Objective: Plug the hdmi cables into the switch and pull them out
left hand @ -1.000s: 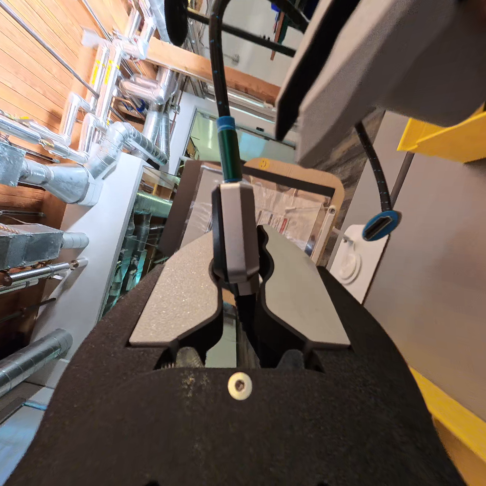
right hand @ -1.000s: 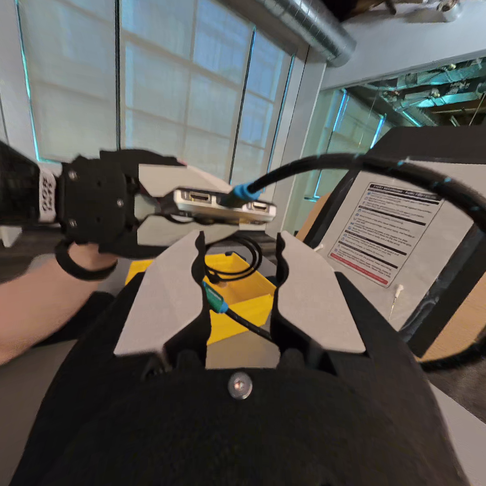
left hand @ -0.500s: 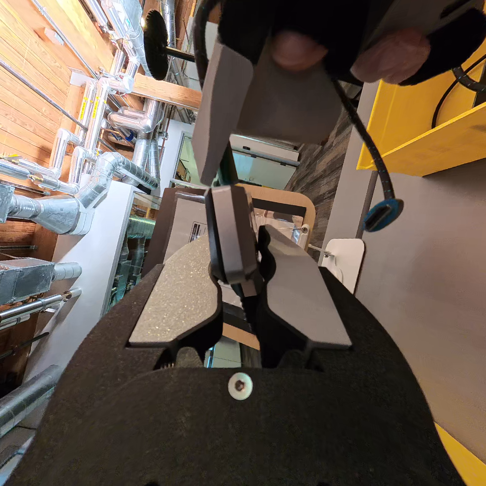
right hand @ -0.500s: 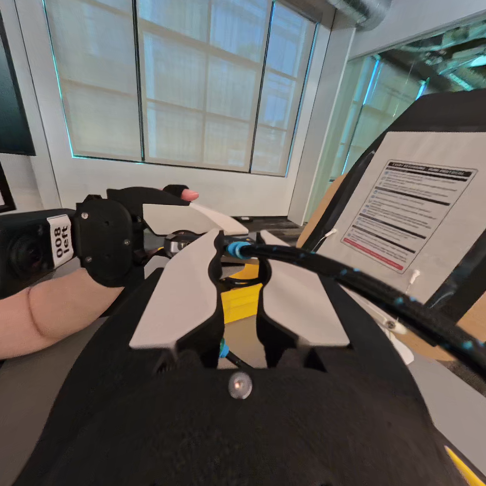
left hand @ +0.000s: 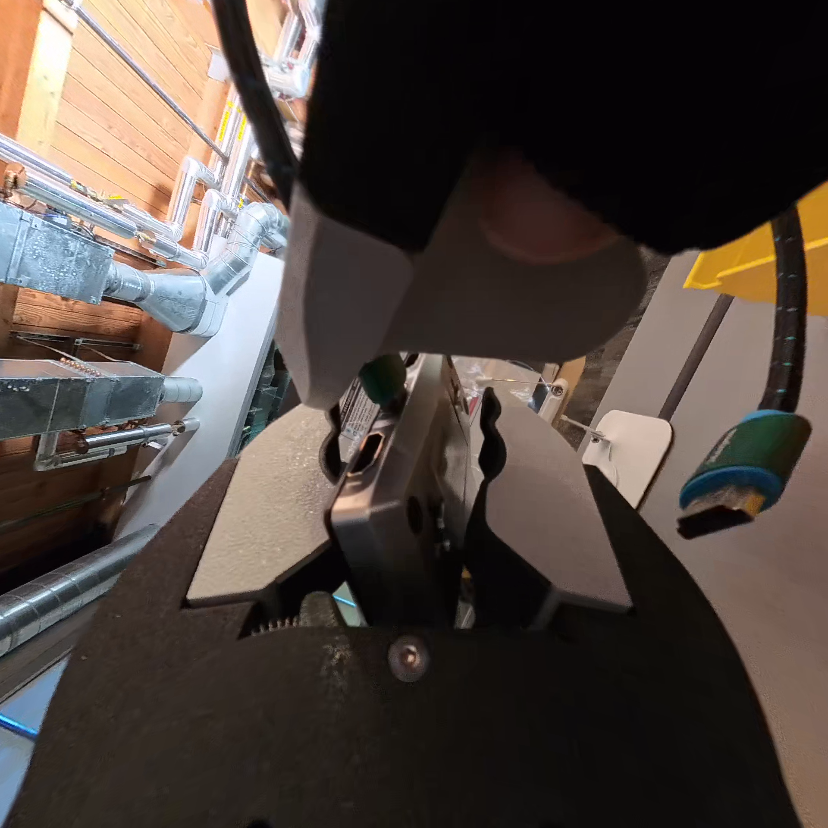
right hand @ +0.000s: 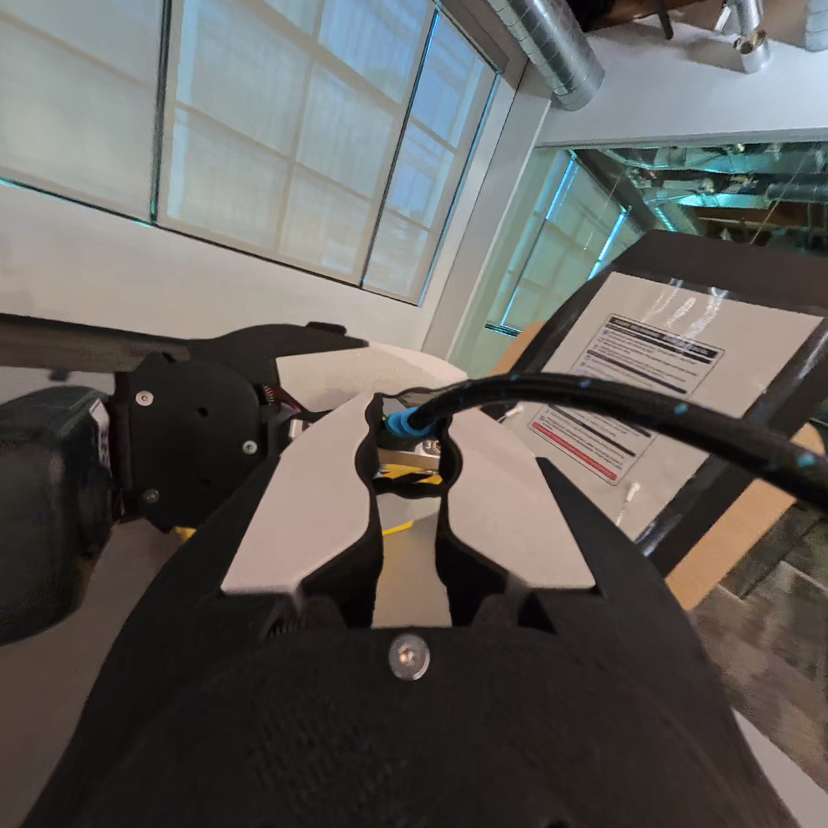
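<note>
In the left wrist view the grey metal HDMI switch [left hand: 403,506] stands tilted between my left gripper's [left hand: 407,416] wide-open fingers. A gap shows between it and the right pad [left hand: 528,484]. One port [left hand: 367,452] faces me empty. My right gripper [right hand: 407,416] is shut on the green HDMI plug [left hand: 383,376] with the blue collar [right hand: 405,425], which sits in the switch. Its fingers [left hand: 493,304] fill the top of the left wrist view. A second green and blue plug [left hand: 743,466] hangs free at the right.
The black braided cable [right hand: 627,403] arcs off to the right from the held plug. A yellow bin [left hand: 761,269] stands on the grey table [left hand: 739,627]. A framed notice board [right hand: 672,381] leans at the right. The left gripper's body [right hand: 188,425] is close on the left. The grippers' ends are close to 5 cm from one another.
My left jaws, clamped on the switch before, have opened wide and the switch has tilted and sits deeper between them. My right gripper closed in and shut on the plug.
</note>
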